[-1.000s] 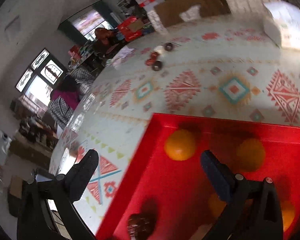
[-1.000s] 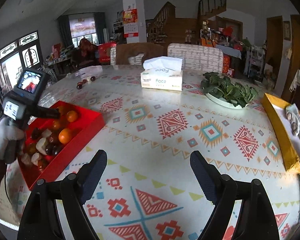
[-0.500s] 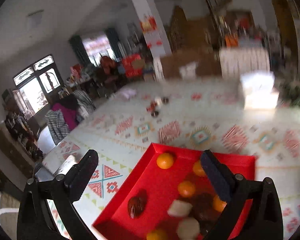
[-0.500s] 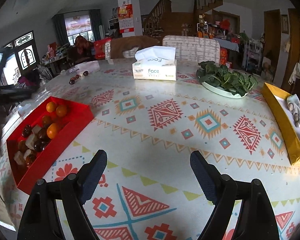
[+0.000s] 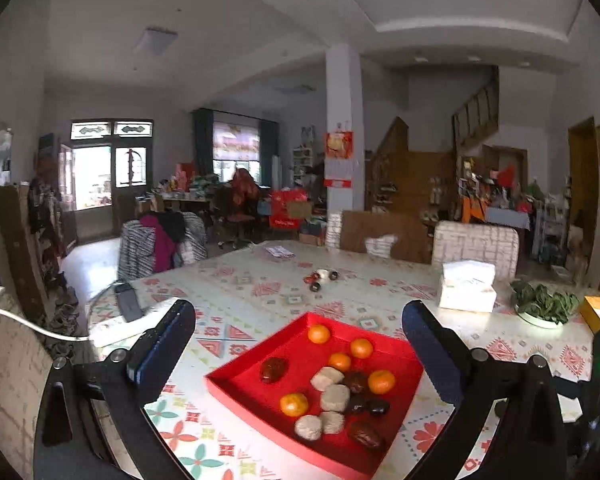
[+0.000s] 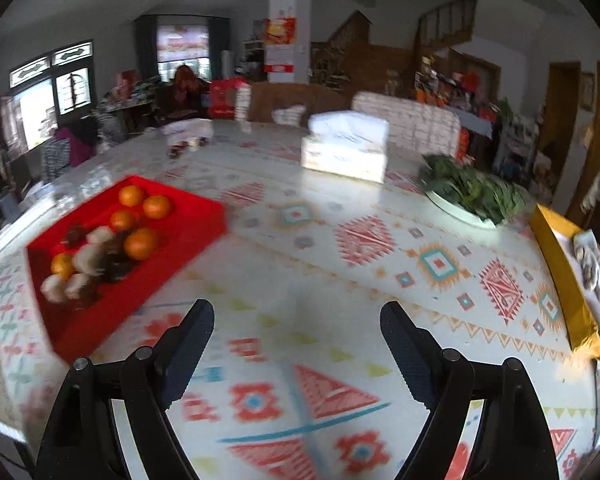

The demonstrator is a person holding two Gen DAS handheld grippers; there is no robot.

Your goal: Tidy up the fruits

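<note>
Hovering both sets of tongs spread wide and empty, we hold the left tongs above the red tray of oranges on the patterned tabletop, apparently choosing; right tongs wait nearby.

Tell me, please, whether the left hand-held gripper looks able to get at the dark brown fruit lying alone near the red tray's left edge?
Probably yes. The left hand-held gripper is open above the red tray, and the dark brown fruit lies apart from the other fruit with nothing over it.
</note>
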